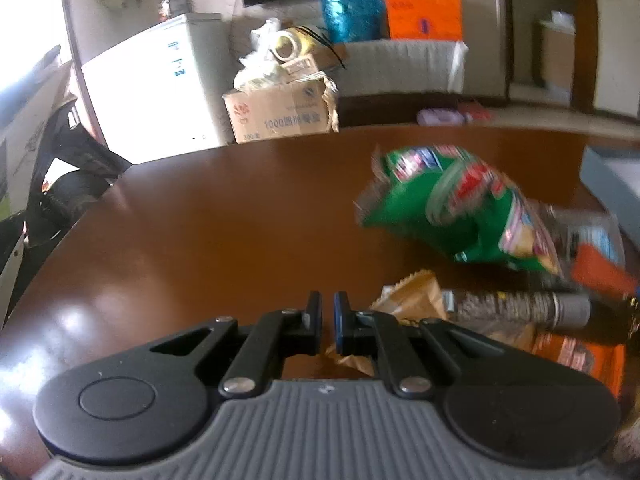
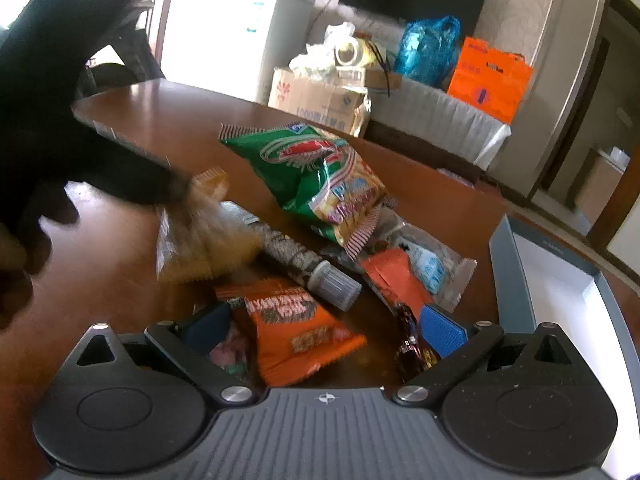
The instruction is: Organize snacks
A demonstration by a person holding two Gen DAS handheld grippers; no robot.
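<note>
Motion blur smears the tan crinkled snack packet (image 2: 192, 236), half hidden behind a dark sleeve (image 2: 60, 92). The left gripper (image 1: 328, 322) is pinched closed, empty; the right gripper (image 2: 324, 330) gapes wide over one orange foil snack bag (image 2: 296, 328). One green puffed chip bag (image 2: 316, 172) lies mid-table. A grey-rimmed white box (image 2: 516, 280) is cut off at right. The glossy brown wooden table (image 1: 200, 220) stays bare leftward.

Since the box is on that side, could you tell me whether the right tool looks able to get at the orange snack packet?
Probably yes: the right tool is open, and the orange snack packet lies between its fingers, uncovered.
</note>
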